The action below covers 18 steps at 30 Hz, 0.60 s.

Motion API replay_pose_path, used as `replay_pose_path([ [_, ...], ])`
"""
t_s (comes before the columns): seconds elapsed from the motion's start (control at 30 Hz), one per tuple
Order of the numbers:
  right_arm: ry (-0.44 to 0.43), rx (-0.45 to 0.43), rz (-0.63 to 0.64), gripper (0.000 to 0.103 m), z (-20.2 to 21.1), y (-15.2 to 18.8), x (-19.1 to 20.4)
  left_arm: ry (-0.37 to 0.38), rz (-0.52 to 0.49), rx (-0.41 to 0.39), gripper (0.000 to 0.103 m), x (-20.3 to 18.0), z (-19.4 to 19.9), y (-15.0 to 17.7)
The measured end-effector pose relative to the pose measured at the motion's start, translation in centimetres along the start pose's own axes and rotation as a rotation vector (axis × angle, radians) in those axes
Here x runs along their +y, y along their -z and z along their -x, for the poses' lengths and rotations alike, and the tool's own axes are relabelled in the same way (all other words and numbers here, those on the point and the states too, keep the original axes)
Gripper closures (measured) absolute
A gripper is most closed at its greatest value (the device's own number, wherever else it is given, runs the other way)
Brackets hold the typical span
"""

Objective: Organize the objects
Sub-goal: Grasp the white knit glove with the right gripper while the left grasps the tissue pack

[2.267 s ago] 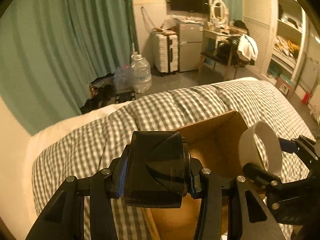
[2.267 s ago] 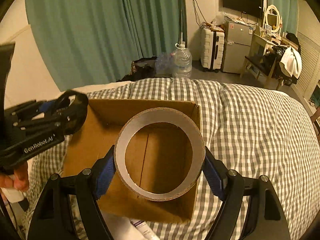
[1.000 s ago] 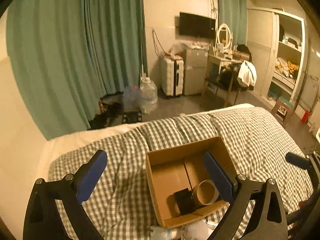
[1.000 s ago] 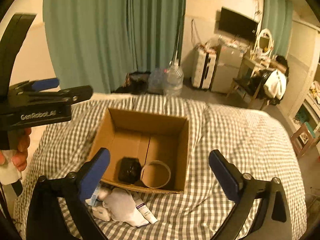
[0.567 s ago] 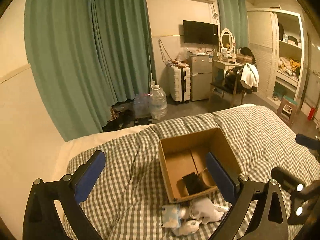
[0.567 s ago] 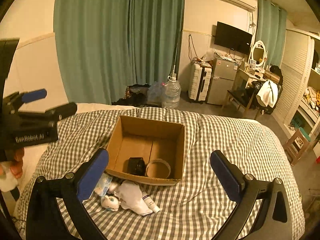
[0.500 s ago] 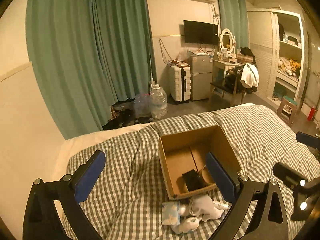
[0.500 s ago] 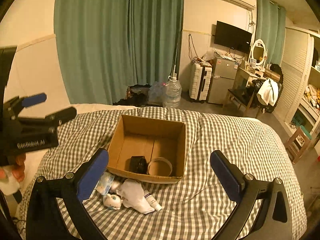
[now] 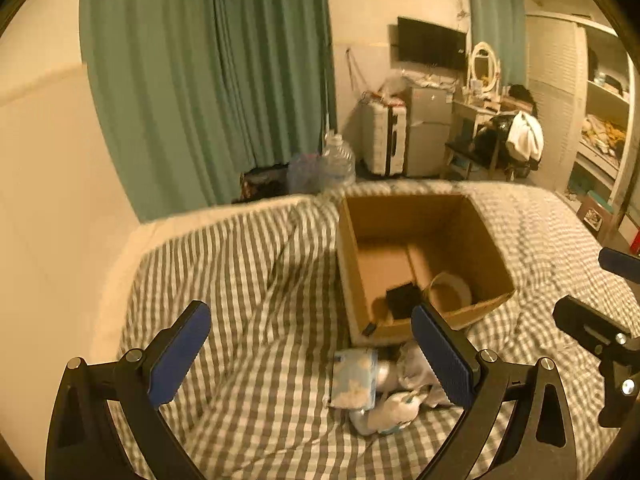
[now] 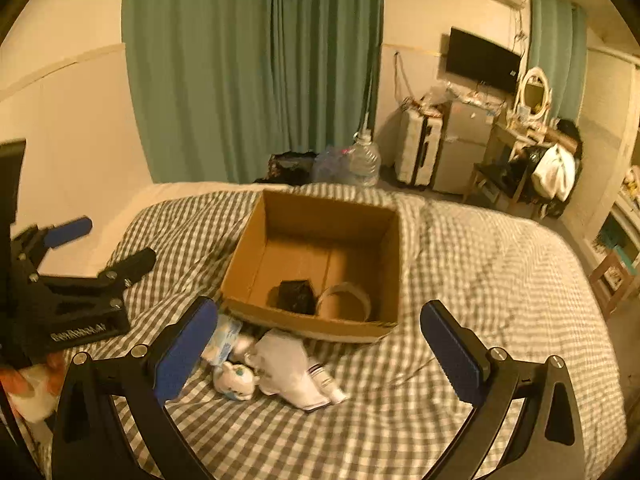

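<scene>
Cardboard forms the open box (image 10: 320, 268) that sits on the grey-and-white checked bed cover (image 10: 480, 280), and every other place here is given relative to that box. Inside it, on the floor near the front wall, lie two things: a small black block (image 10: 295, 296) toward the left and, touching or just beside it on the right, a roll of tape (image 10: 345, 300) resting tilted against the floor; from the left wrist view the same black block (image 9: 403, 300) and roll of tape (image 9: 448, 290) show in the near right corner of the box (image 9: 420, 248). The rest of the box floor is bare cardboard. Just outside the front wall, on the bed cover, a small heap lies close against the box: a pale blue patterned packet (image 10: 224, 338), a small white soft toy (image 10: 236, 380), a white folded cloth (image 10: 286, 364) and a little tube (image 10: 326, 380) at its right edge. The left tool (image 9: 312, 354) hangs in front of and left of the box with its jaws spread wide and nothing between them. The right tool (image 10: 320, 350) hangs in front of the box, jaws likewise spread wide and empty. Beyond the box stand green curtains (image 10: 256, 68) and a large water bottle (image 10: 362, 160).
</scene>
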State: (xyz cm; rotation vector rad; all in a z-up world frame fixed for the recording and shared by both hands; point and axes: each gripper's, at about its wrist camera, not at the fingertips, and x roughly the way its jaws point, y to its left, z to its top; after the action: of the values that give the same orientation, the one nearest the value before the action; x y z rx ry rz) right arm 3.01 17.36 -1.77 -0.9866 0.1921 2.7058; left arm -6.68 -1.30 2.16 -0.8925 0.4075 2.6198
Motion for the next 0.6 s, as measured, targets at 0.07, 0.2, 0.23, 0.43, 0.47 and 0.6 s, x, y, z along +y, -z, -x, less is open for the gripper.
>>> replay_pose_path([
  [0.07, 0.001, 0.022, 0.005, 0.001, -1.5, 1.0, 0.2, -0.002, 0.009, 0.042, 0.000, 0.1, -1.8, 1.2],
  [0.2, -0.001, 0.088, 0.011, 0.001, -5.1, 2.8, 0.6, -0.006, 0.031, 0.102, 0.000, 0.1, -5.0, 3.9],
  [0.23, -0.005, 0.100, 0.009, 0.001, -5.9, 3.3, 0.7, -0.003, 0.034, 0.110, 0.000, 0.0, -5.6, 4.4],
  [0.43, 0.004, 0.191, -0.014, 0.001, -11.1, 6.2, 0.3, -0.017, 0.042, 0.161, 0.000, 0.0, -8.8, 6.9],
  [0.47, -0.002, 0.205, -0.021, 0.001, -12.0, 6.7, 0.3, -0.011, 0.045, 0.175, 0.000, -0.1, -9.3, 7.2],
  [0.6, -0.043, 0.264, -0.052, 0.002, -14.8, 8.2, 0.2, -0.005, 0.030, 0.212, 0.000, -0.5, -10.8, 8.3],
])
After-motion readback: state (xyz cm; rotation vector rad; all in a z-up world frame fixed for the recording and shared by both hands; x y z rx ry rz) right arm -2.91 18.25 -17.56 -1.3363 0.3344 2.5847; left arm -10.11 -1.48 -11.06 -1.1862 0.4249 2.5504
